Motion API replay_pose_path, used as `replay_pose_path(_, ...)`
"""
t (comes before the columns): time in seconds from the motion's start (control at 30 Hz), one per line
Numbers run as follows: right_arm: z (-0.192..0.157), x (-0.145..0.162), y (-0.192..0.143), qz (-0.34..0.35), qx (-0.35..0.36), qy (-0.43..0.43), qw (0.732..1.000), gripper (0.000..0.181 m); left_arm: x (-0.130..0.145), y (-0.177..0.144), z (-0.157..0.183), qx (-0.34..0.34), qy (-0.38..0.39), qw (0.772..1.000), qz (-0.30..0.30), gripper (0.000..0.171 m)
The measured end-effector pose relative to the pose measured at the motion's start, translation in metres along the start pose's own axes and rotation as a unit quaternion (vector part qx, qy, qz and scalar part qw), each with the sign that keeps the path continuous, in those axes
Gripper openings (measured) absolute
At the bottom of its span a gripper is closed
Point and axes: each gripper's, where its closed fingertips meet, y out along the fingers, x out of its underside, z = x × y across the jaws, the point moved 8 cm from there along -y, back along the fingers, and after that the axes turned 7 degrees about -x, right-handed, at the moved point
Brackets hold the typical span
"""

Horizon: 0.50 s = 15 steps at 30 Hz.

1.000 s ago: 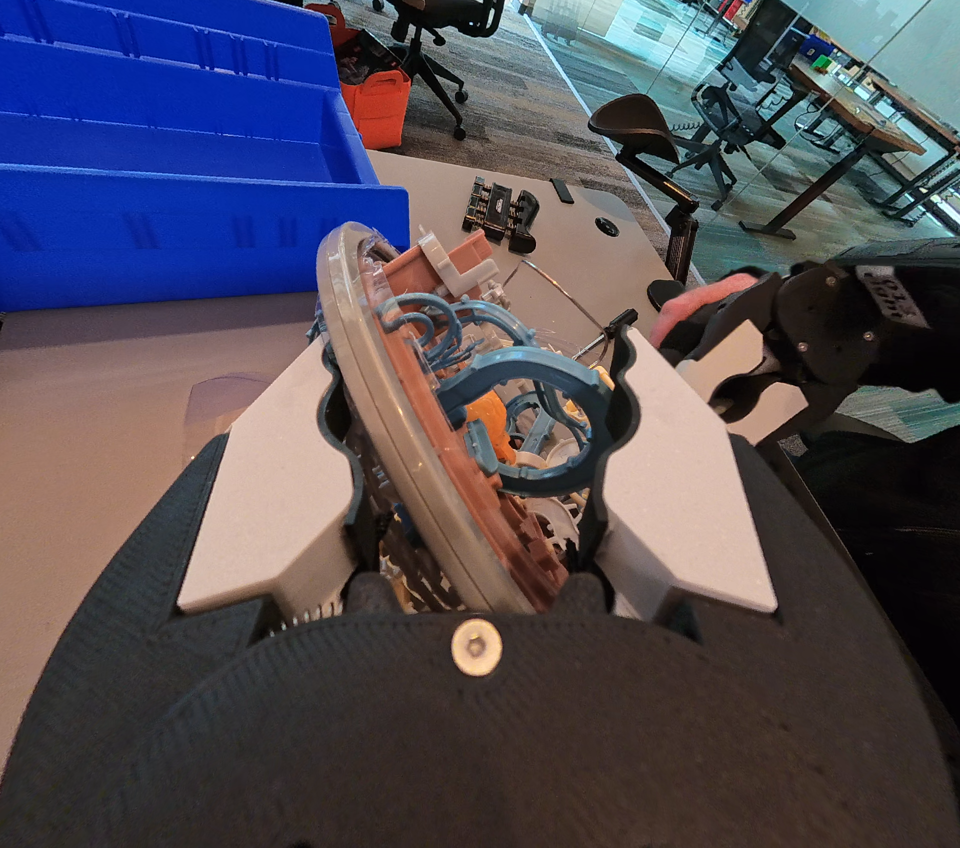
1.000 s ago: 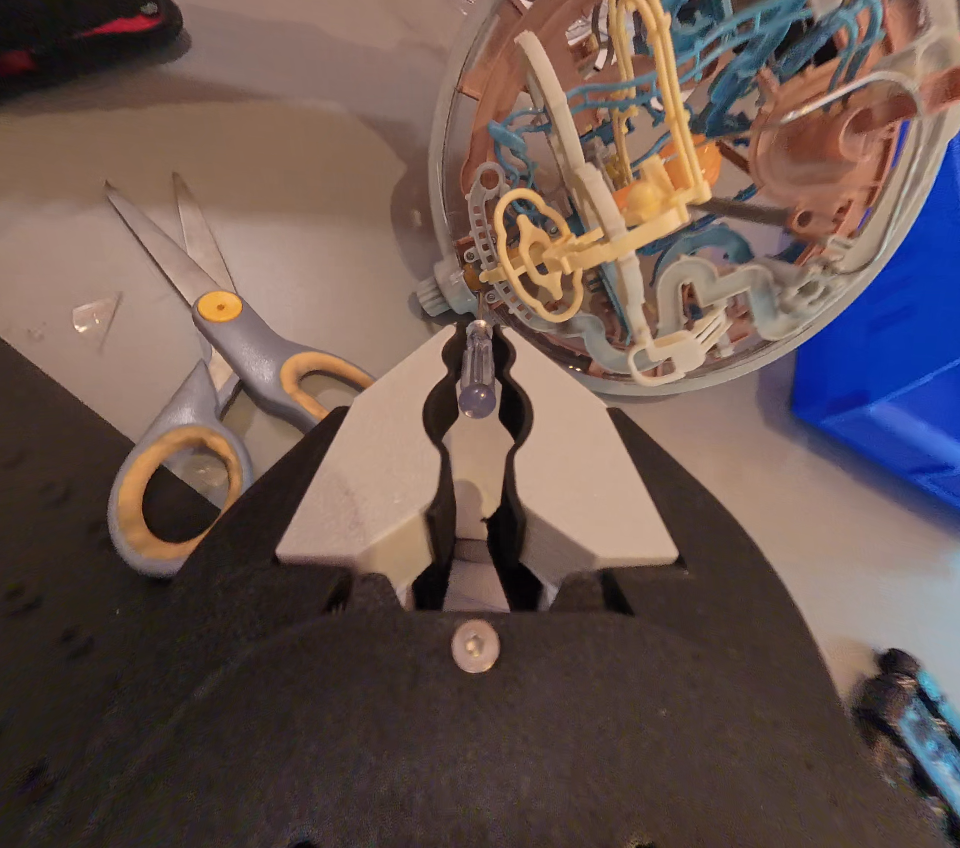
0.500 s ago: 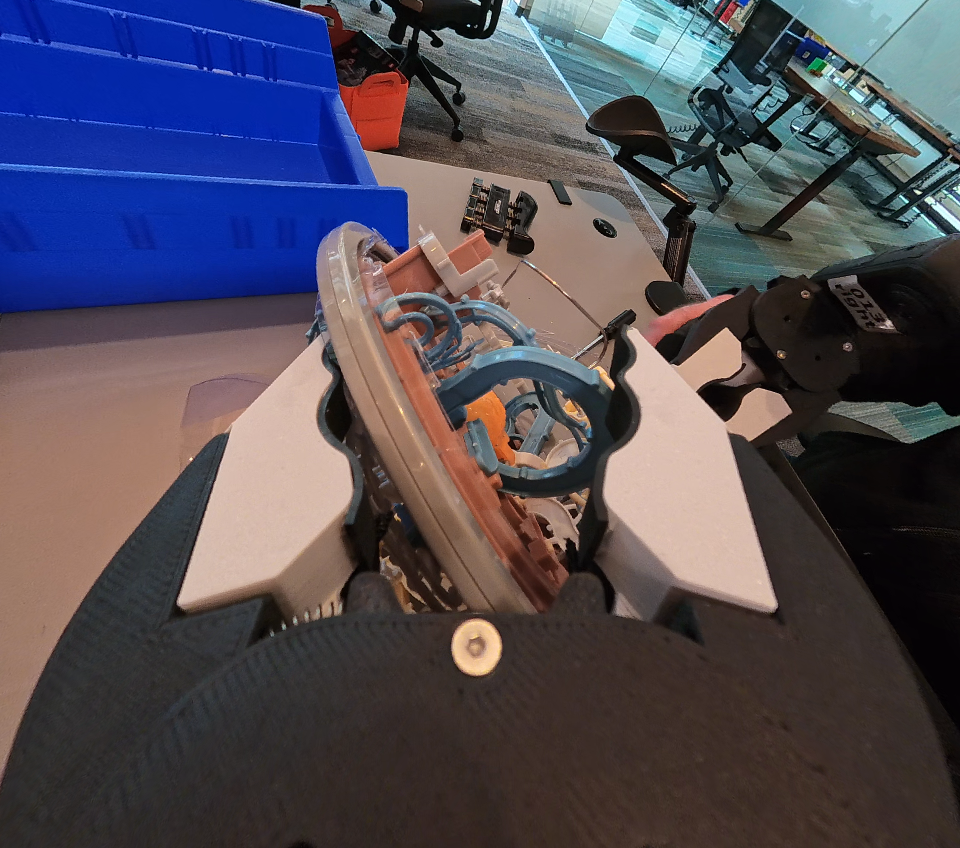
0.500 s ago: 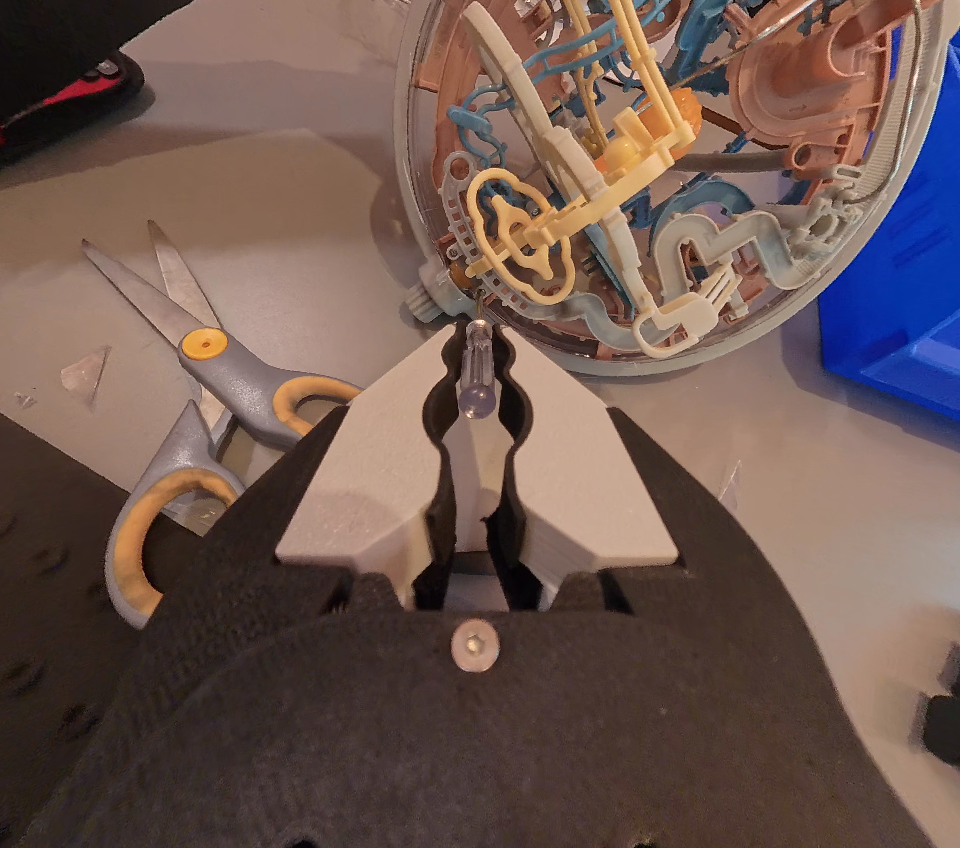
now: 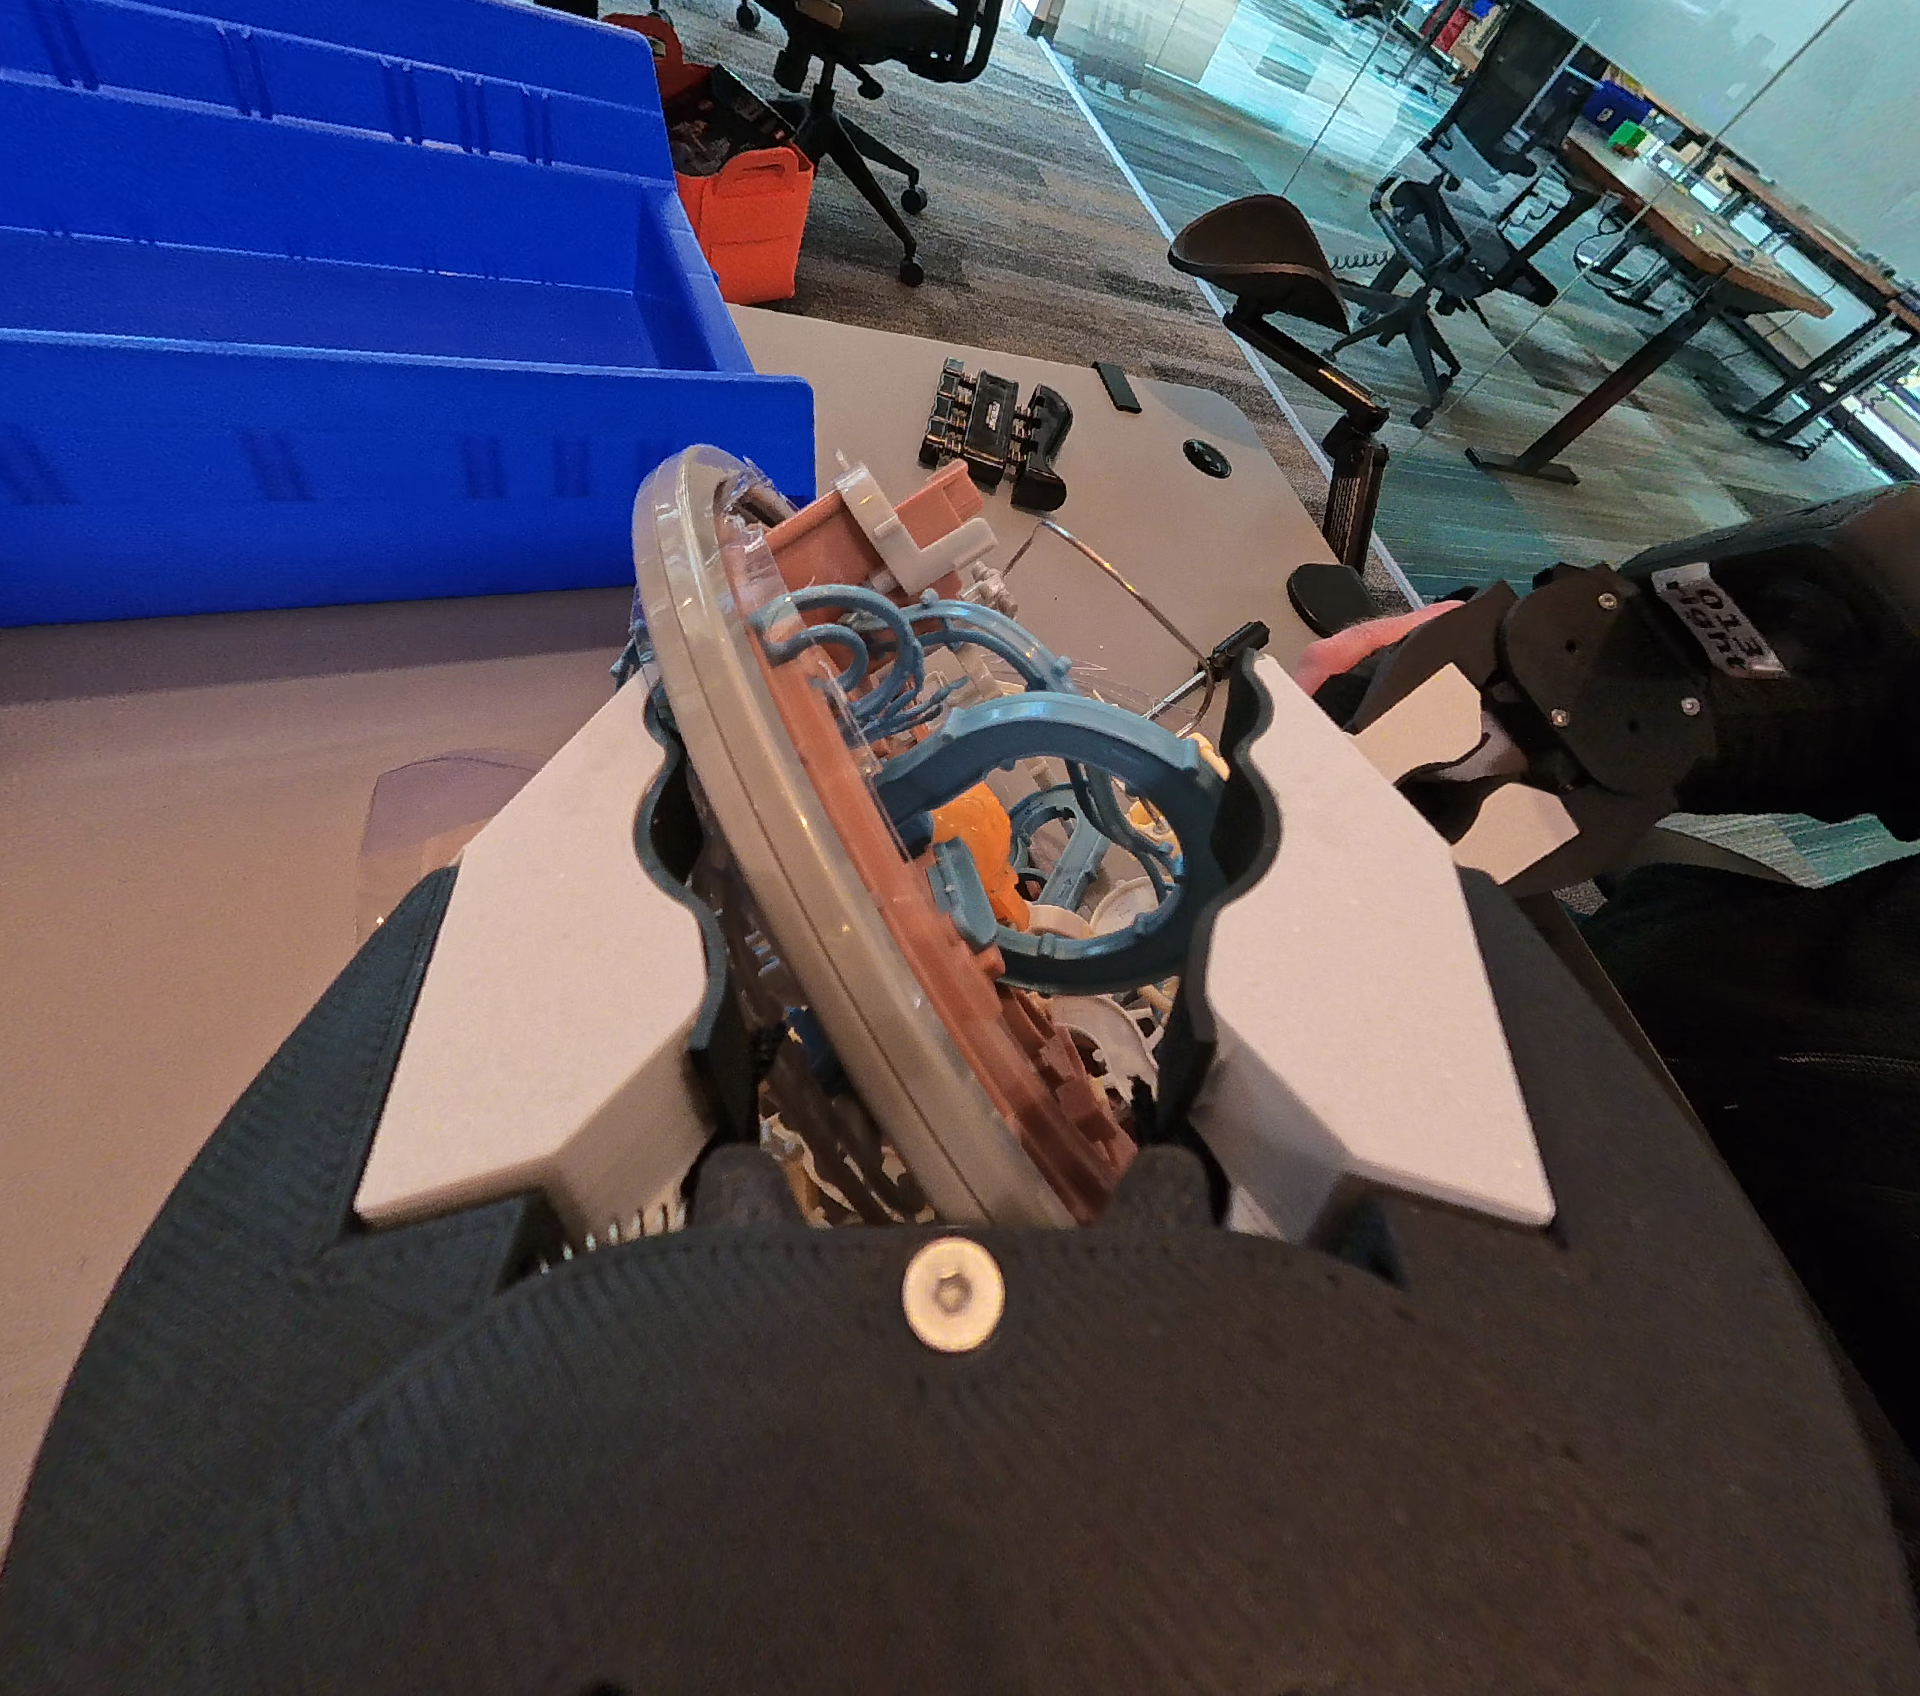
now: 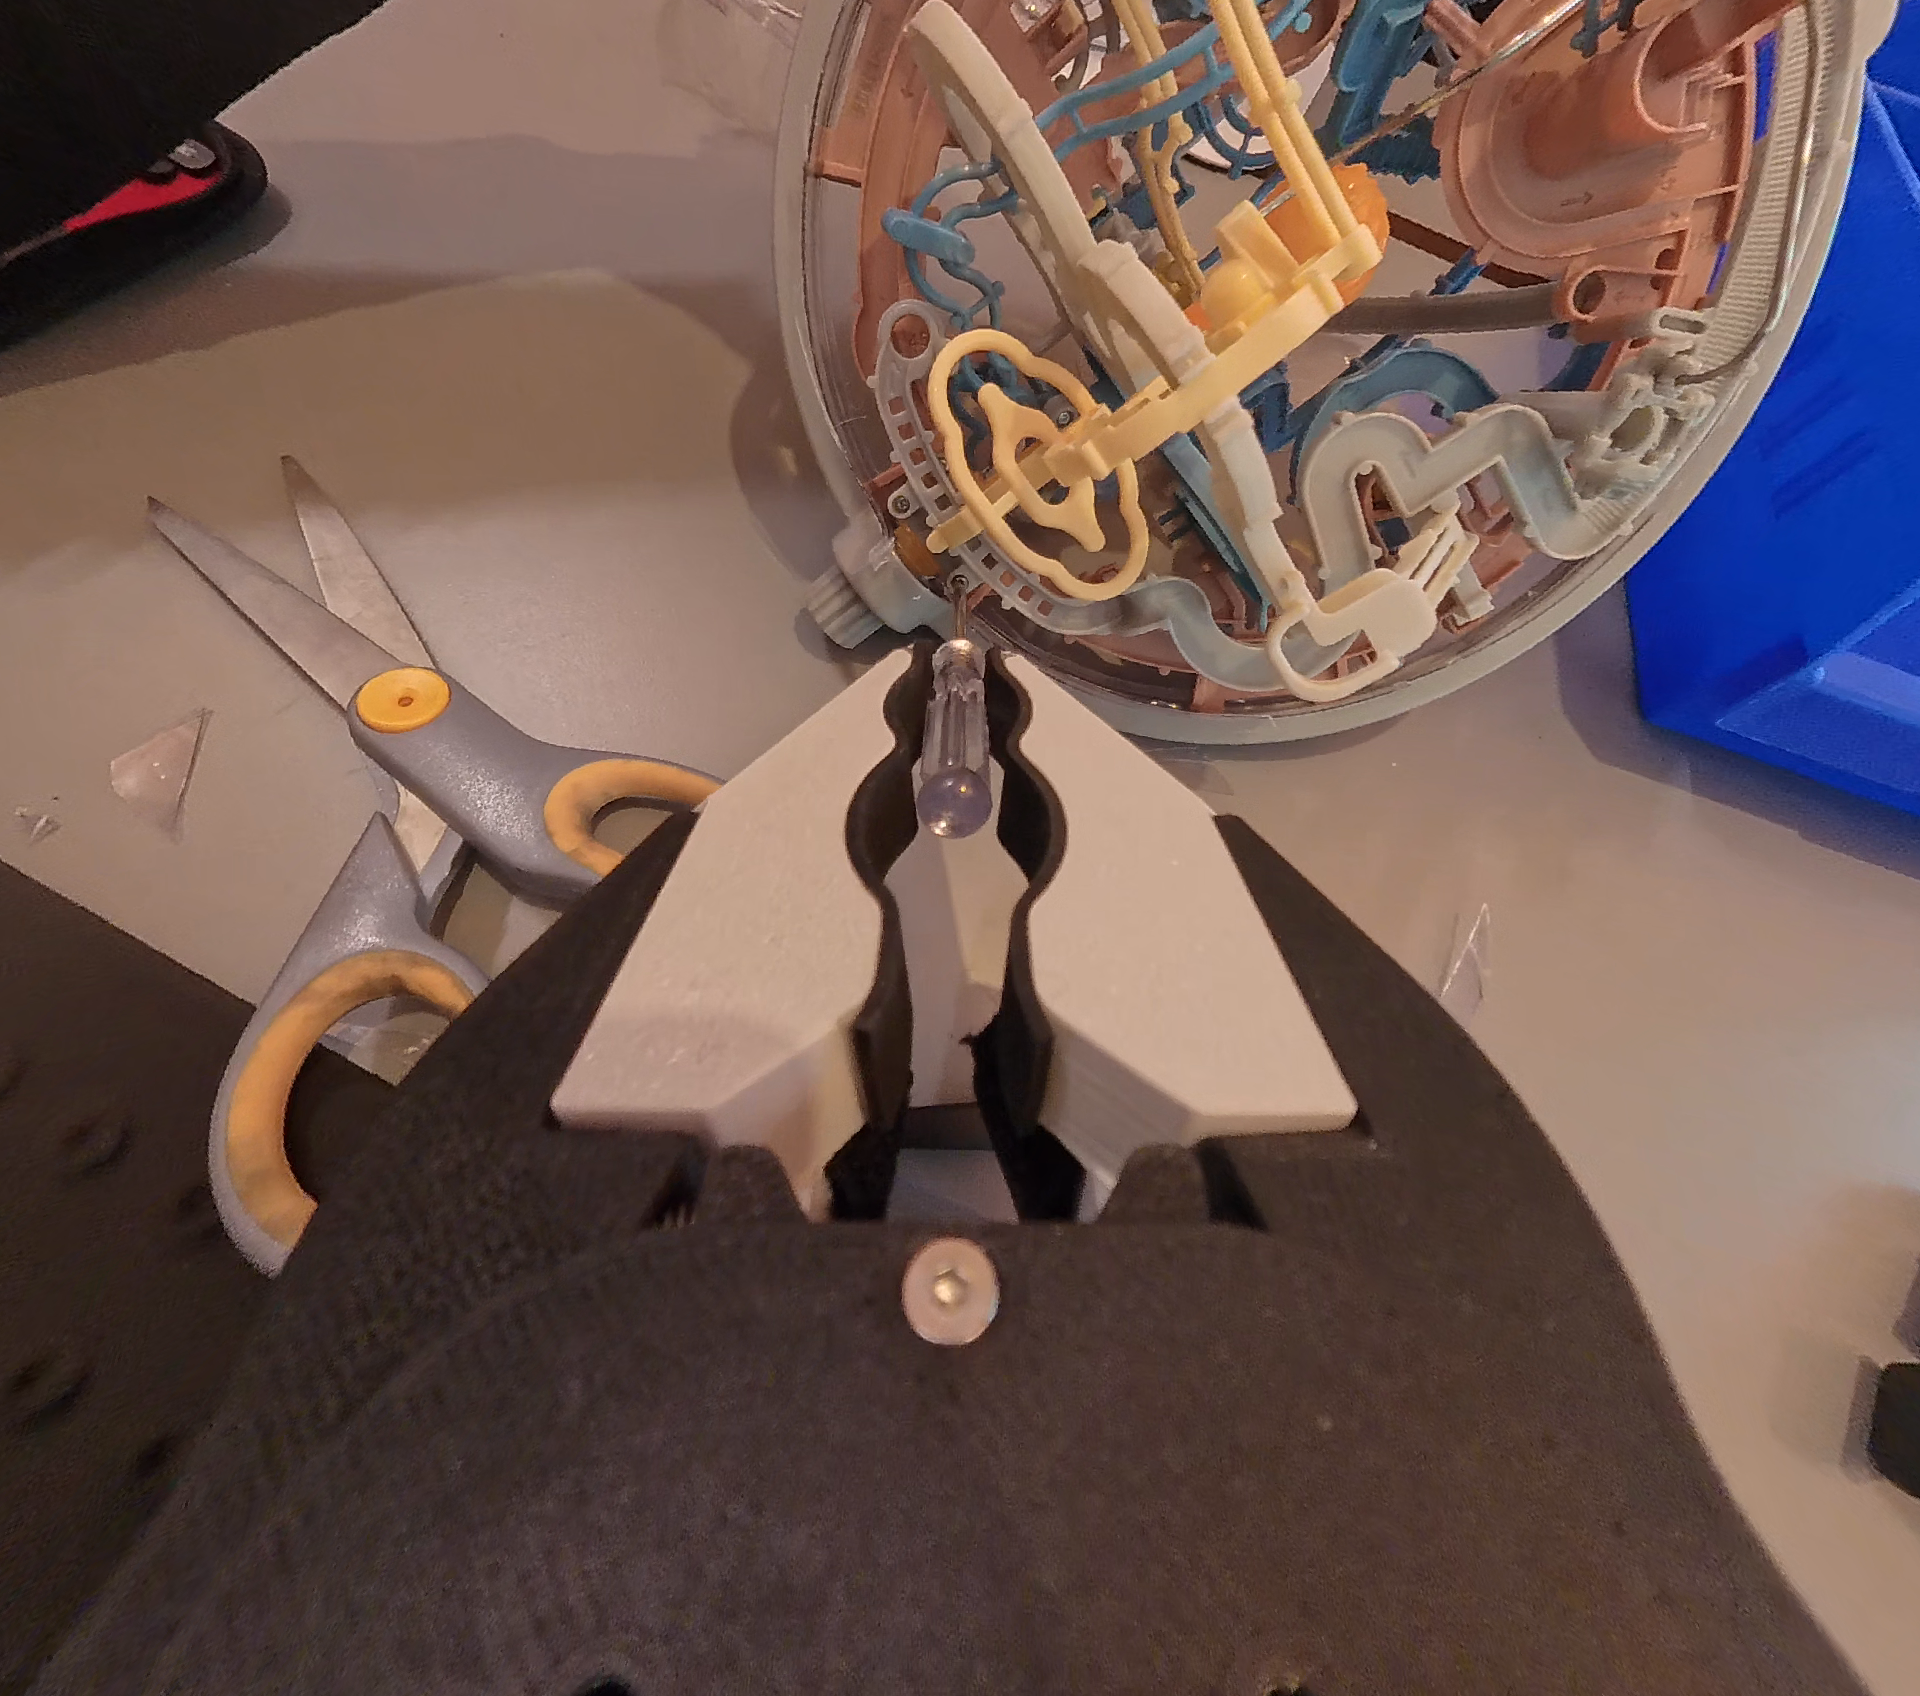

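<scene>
Your left tool (image 5: 940, 825) was clenched on a round maze toy (image 5: 831, 815), a grey-rimmed disc with brown, blue and cream plastic tracks inside; it sat tilted between the two fingers, its rim running deep into the gap. In the right wrist view the same toy (image 6: 1299, 275) stood on edge over the grey worktop (image 6: 540, 399), its open face turned toward your right tool (image 6: 951, 680).

That right tool was gripping a small screwdriver (image 6: 948, 742) with a clear handle, pinched near the fingertips. The thin metal shaft pointed forward and its tip met the lower edge of the toy, beside a cream loop of track; whether it sat in a screw head was too small to tell.

A pair of scissors (image 6: 416, 763) with grey and yellow handles lay open on the worktop to the left of the right tool, partly under it. Small clear plastic shards (image 6: 156, 763) lay beyond the blades. A blue bin (image 5: 312, 275) stood on the worktop just behind the toy, and a black clip-like part (image 5: 997, 436) lay farther back. From the left wrist view your right tool (image 5: 1455, 763) showed off to the right side.
</scene>
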Motion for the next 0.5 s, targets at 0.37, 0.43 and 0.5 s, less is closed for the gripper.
replay_pose_path(0.37, -0.0025, -0.0033, 0.0012, -0.022, 0.006, -0.041, 0.999, 0.007, -0.0002, 0.0004, 0.0000, 0.000, -0.001, 1.000, 0.000, 0.100)
replay_pose_path(0.43, -0.0042, -0.0066, 0.0020, -0.041, 0.010, -0.086, 0.995, 0.007, -0.0002, 0.0003, -0.0001, 0.000, -0.001, 1.000, 0.000, 0.100)
replay_pose_path(0.5, -0.0058, -0.0100, 0.0034, -0.063, 0.012, -0.142, 0.988, 0.007, -0.0003, 0.0006, 0.0000, -0.001, -0.002, 1.000, 0.000, 0.100)
